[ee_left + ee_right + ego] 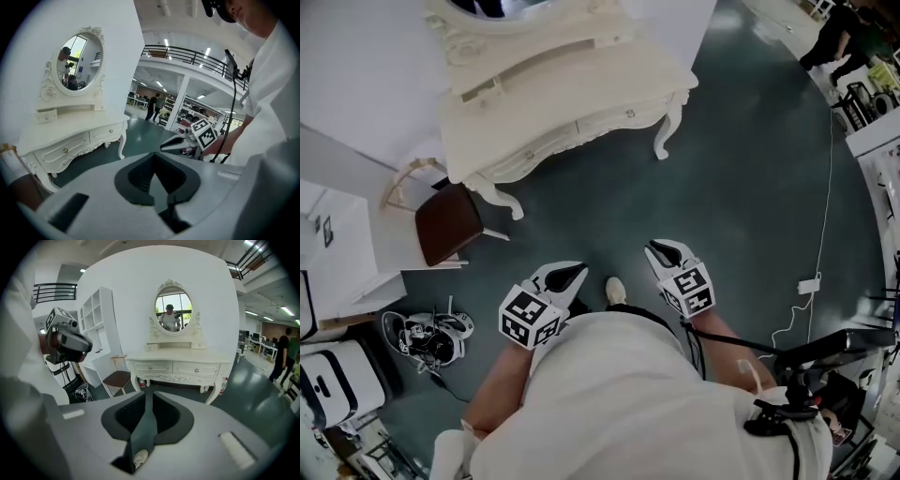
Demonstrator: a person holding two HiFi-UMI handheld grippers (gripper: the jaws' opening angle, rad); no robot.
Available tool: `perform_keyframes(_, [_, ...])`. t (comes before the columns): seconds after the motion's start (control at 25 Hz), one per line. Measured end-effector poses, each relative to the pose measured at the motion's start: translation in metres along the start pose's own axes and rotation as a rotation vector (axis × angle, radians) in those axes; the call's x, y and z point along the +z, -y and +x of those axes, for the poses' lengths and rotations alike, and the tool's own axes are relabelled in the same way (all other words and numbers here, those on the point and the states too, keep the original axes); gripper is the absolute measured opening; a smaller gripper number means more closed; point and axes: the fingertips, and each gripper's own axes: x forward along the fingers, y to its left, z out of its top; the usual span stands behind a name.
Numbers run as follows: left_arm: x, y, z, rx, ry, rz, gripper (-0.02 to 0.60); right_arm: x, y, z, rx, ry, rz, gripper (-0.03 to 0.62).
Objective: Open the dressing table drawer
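The white dressing table (pixel 562 89) stands well ahead of me across the green floor, its oval mirror (pixel 173 311) above it. Two front drawers with small knobs are closed: one (pixel 152 367) on the left, one (pixel 197 370) on the right; they also show as a drawer (pixel 108 133) and a drawer (pixel 65 150). My left gripper (pixel 567 277) (pixel 154 171) is held at my waist, tips together, empty. My right gripper (pixel 664 251) (pixel 149 401) hangs beside it, its jaws a narrow gap apart with only floor showing between them. Both are far from the table.
A brown-seated chair (pixel 447 223) stands left of the table beside white shelving (pixel 96 329). Gear lies on the floor at the left (pixel 427 337). A white cable (pixel 811 281) and a stand (pixel 825 352) are on my right. People walk in the distance (pixel 152 105).
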Motion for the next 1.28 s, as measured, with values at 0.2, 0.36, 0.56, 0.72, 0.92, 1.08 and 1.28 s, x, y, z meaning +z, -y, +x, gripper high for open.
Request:
perform_keyframes(0.2, [0.021,-0.034,0.023,-0.005,-0.02,0.014,0.002,0.012,0.037,0.035,-0.008,-0.011,0.048,0.049])
perform_keyframes(0.36, [0.039,-0.092,0.062,-0.023,-0.033,0.024,0.002,0.033,0.086,0.083,-0.03,-0.028,0.063,0.042])
perform_keyframes(0.56, [0.085,-0.172,0.075,-0.072,0.001,0.007,0.002,0.09,0.113,0.137,-0.073,-0.036,0.077,0.038])
perform_keyframes(0.72, [0.132,-0.22,0.077,-0.116,0.033,0.034,0.002,0.149,0.141,0.176,-0.113,-0.016,0.069,0.037])
perform_keyframes(0.92, [0.162,-0.28,0.08,-0.121,0.023,0.053,0.002,0.194,0.187,0.225,-0.171,0.0,0.096,0.04])
perform_keyframes(1.08, [0.181,-0.321,0.081,-0.08,0.041,0.005,0.002,0.216,0.227,0.26,-0.181,-0.005,0.138,0.049])
perform_keyframes(1.28, [0.204,-0.36,0.097,-0.003,0.046,-0.028,0.002,0.24,0.293,0.301,-0.195,-0.003,0.129,0.064])
